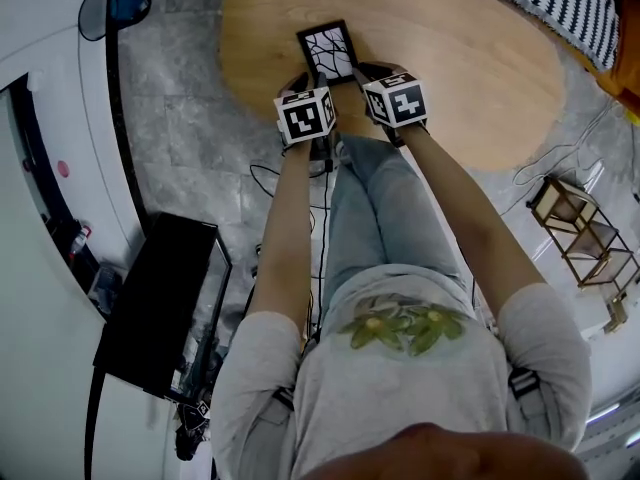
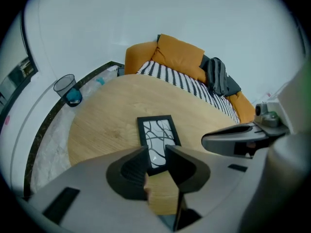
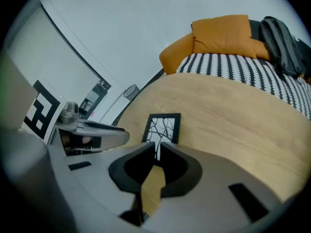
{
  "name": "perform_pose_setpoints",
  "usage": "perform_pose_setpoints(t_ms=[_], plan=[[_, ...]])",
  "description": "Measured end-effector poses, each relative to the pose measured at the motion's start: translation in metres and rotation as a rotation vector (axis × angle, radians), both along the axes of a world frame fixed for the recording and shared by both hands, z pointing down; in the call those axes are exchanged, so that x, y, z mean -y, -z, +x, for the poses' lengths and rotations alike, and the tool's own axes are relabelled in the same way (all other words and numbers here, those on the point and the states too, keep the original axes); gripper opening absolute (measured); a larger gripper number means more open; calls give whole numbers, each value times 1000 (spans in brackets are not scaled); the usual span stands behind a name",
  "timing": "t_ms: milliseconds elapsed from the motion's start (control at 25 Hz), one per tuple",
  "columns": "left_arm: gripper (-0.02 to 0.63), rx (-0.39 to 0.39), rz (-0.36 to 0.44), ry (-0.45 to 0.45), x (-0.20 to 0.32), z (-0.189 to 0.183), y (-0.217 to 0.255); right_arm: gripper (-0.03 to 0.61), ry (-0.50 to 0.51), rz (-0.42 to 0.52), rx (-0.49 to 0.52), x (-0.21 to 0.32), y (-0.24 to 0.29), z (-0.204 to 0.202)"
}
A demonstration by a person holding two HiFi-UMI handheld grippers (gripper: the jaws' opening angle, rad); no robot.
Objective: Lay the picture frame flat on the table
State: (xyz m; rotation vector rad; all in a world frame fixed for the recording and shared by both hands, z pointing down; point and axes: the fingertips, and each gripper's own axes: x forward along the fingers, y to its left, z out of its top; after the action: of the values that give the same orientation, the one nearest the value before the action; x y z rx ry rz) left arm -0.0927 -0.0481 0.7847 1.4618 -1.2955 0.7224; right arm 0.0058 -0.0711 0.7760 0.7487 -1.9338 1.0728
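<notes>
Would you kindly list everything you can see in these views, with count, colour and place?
picture frame: one, black rim, white print, flat on the table
table: one, light wood, round, in front of the person
cushions: at least two, orange, behind the table
striped cover: one, black and white, beside the cushions
bag or garment: one, dark grey, on the cover
bin: one, dark mesh, floor by the wall
cabinet: one, black, floor
wire rack: one, brass-coloured, floor
left gripper: grey, jaws apart, empty
right gripper: grey, jaws narrowly apart, empty
</notes>
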Motion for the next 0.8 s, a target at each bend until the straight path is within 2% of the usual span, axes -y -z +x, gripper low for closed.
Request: perform_pose_setpoints(t_ms=[120, 280, 440, 560, 800], plan=[[86, 12, 35, -6, 2, -1, 18, 9, -25, 16, 18, 1, 19, 2], [17, -1, 79, 8, 3, 1, 46, 8, -45, 33, 48, -1, 44, 4], [15, -43, 144, 9, 4, 5, 78, 6, -58, 61, 80, -1, 72, 4], [15, -29, 172, -27, -2, 6, 101, 6, -57, 84, 96, -5, 95, 5], [15, -32, 165, -60, -14, 7, 130, 6, -22, 131, 129, -12, 138, 6]])
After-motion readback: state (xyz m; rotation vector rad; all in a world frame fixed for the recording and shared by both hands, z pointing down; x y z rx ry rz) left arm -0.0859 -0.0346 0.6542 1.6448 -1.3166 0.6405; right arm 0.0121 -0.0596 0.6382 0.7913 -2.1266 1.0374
